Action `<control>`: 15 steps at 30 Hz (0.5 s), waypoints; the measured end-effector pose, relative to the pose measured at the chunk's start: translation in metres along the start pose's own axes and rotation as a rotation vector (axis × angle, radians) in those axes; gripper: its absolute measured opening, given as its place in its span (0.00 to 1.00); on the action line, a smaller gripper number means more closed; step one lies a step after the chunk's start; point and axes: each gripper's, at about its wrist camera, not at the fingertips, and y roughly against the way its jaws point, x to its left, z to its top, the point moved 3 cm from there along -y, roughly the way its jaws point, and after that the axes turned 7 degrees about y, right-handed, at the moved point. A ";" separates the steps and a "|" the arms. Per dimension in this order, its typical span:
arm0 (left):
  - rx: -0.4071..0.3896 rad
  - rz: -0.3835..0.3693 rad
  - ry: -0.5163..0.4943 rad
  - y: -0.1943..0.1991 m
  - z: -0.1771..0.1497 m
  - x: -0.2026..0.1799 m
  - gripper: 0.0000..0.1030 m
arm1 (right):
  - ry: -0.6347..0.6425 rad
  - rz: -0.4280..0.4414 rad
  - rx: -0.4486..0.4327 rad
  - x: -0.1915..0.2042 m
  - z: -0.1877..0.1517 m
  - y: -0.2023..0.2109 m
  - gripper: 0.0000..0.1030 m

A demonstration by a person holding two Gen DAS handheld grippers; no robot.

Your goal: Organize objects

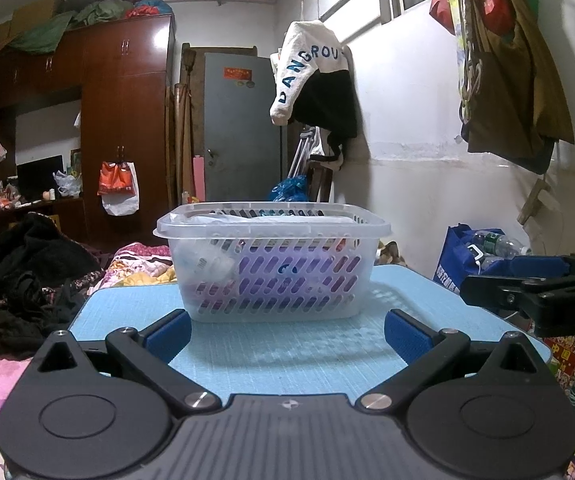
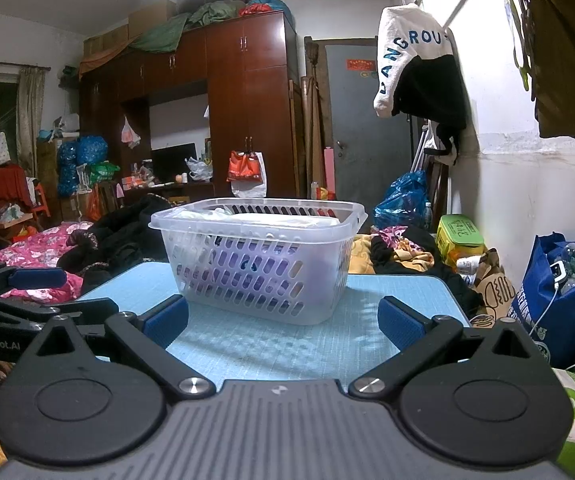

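A cluttered bedroom surrounds a light blue bench (image 1: 247,356). At its far middle stands a slotted clear plastic basket (image 1: 273,264), filled with packets. Left tongs (image 1: 287,332) and right tongs (image 2: 283,320) hover nearby, both spread wide, empty.

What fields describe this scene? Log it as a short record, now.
surface: light blue table
container: clear slotted plastic basket, upright on the table, already holding items
contents: white packets on top, purple item below; details unclear
left gripper: open, empty, short of the basket
right gripper: open, empty, short of the basket
surroundings: cluttered bedroom
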 end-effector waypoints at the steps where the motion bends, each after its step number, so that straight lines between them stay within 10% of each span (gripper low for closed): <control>1: 0.000 0.000 -0.001 0.000 0.000 0.000 1.00 | 0.000 0.000 0.000 -0.001 0.000 0.000 1.00; 15: 0.000 -0.006 -0.007 -0.002 -0.001 -0.003 1.00 | 0.005 0.002 0.005 0.000 -0.003 0.000 1.00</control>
